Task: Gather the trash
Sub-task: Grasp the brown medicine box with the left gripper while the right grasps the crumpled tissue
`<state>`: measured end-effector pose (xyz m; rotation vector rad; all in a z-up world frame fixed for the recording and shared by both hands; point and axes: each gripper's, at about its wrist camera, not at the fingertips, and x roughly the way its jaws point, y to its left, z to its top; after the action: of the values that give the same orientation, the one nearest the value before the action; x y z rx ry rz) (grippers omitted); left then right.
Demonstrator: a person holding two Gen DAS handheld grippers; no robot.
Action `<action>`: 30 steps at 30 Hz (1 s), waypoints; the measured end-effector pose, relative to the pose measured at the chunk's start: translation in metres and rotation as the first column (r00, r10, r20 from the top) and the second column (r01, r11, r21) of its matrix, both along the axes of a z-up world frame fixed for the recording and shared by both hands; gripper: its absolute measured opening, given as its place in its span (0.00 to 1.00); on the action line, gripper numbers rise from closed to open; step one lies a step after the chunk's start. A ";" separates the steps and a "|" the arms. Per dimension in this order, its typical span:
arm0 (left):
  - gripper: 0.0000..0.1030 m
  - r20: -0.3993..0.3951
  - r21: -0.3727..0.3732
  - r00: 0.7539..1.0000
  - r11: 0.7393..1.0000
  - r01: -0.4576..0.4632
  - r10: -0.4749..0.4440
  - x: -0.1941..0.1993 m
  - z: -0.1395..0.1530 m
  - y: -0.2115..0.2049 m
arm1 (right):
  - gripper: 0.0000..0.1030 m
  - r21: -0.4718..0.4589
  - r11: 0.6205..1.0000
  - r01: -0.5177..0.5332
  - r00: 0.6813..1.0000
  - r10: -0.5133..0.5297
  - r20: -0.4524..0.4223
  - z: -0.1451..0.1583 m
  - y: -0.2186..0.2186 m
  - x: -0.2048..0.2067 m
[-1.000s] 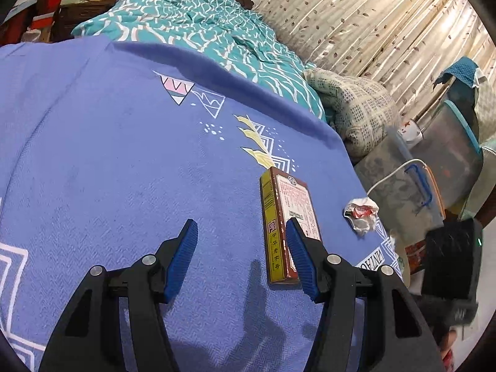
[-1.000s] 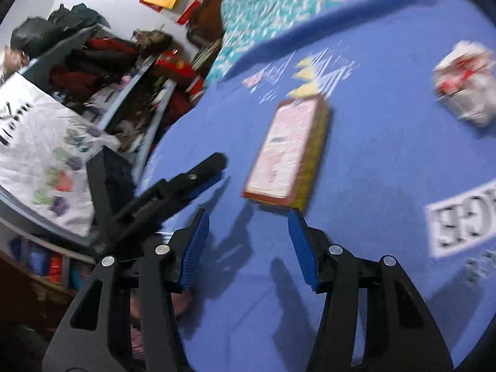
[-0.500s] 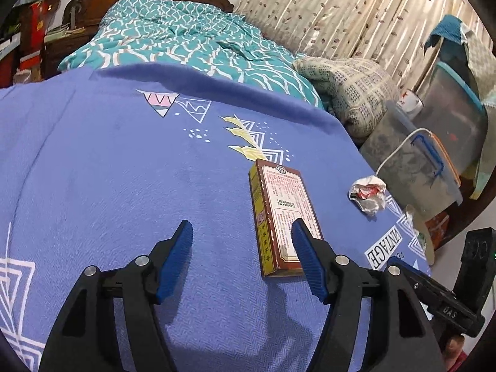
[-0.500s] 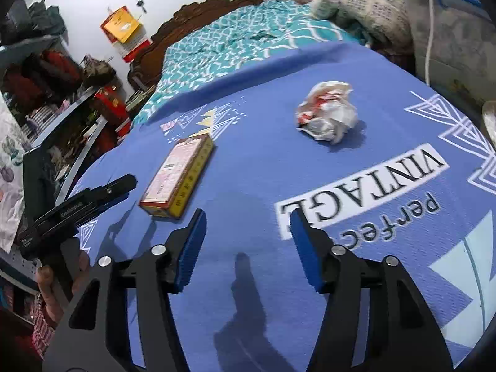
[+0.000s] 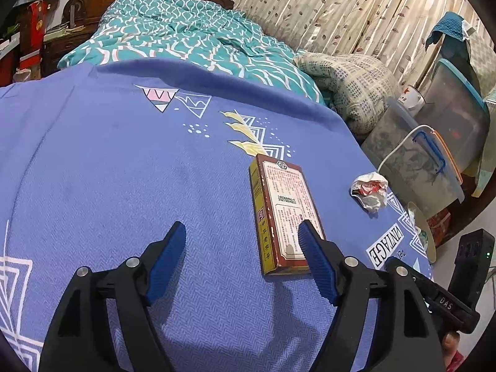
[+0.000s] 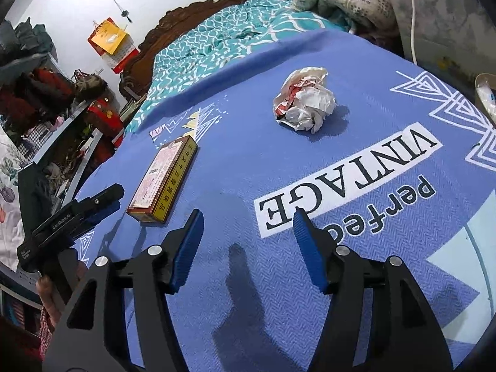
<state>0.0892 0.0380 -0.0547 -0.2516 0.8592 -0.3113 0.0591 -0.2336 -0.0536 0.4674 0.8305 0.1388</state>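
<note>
The crumpled wrapper (image 6: pixel 305 104) and flat box (image 5: pixel 283 217) are left lying on the blue bedspread (image 5: pixel 124 186); the left claw (image 5: pixel 243 237), just widened, and the right claw (image 6: pixel 248 224) are both spread, empty.

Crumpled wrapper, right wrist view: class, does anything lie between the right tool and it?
Nothing visible does. Only bare blue sheet with its printed lettering lies between the open right tool and the crumpled wrapper. The flat box sits off to the left, near the left tool, clear of that path.

Blue bedsheet (image 6: pixel 310 161): white panel reading "VINTAGE", "perfec…" below, at 3 o'clock of the box (image 6: pixel 164 179), whose small print is illegible.
</note>
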 end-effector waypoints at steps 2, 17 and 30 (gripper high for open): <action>0.70 0.000 -0.001 1.000 1.000 0.000 0.000 0.000 0.000 0.000 | 0.60 0.000 1.000 -0.001 1.000 0.001 -0.006 -0.001 -0.003 0.002; 0.74 -0.001 0.002 1.000 1.000 0.012 -0.012 -0.001 -0.001 -0.004 | 0.63 -0.029 0.999 -0.014 1.000 0.013 -0.012 0.003 -0.005 0.010; 0.82 0.009 0.093 0.995 0.991 0.097 -0.098 0.005 0.008 -0.049 | 0.64 -0.038 0.999 -0.012 1.000 0.011 -0.010 0.003 -0.005 0.010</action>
<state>0.0945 -0.0114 -0.0467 -0.1220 0.8718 -0.3632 0.0695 -0.2383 -0.0504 0.4278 0.8439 0.1311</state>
